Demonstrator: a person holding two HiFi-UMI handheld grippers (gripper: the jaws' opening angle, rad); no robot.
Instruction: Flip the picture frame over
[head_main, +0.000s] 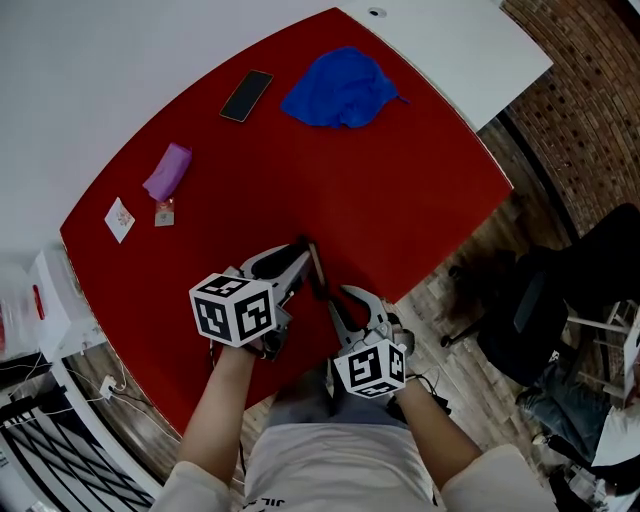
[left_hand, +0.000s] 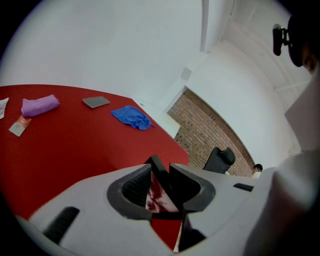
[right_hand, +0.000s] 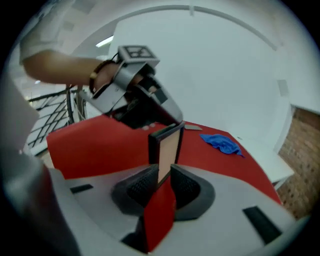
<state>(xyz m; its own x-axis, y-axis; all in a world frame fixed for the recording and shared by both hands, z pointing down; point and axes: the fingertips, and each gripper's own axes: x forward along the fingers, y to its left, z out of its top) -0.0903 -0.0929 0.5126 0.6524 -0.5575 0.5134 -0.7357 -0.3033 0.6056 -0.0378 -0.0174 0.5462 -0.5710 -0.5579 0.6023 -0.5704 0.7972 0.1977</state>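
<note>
Red cloth or matting covers the table (head_main: 400, 200), and the loose things sit well away on its far side, which seems to leave the near edge for the flip. A crumpled blue cloth (head_main: 340, 88) lies far right. At the near edge the two grippers meet. The right gripper (right_hand: 162, 172) has its fingers clamped on the lower part of the picture frame (right_hand: 167, 147), holding it on edge above the table, probably as the pivot for the turn. The left gripper (left_hand: 160, 172) has its fingers apart with the frame's dark edge between them, not pinched, likely only steadying it. A dark phone (head_main: 246, 95) lies left of the blue cloth. Further left are a purple rolled cloth (head_main: 168, 172) and a small white card (head_main: 119, 218).
</note>
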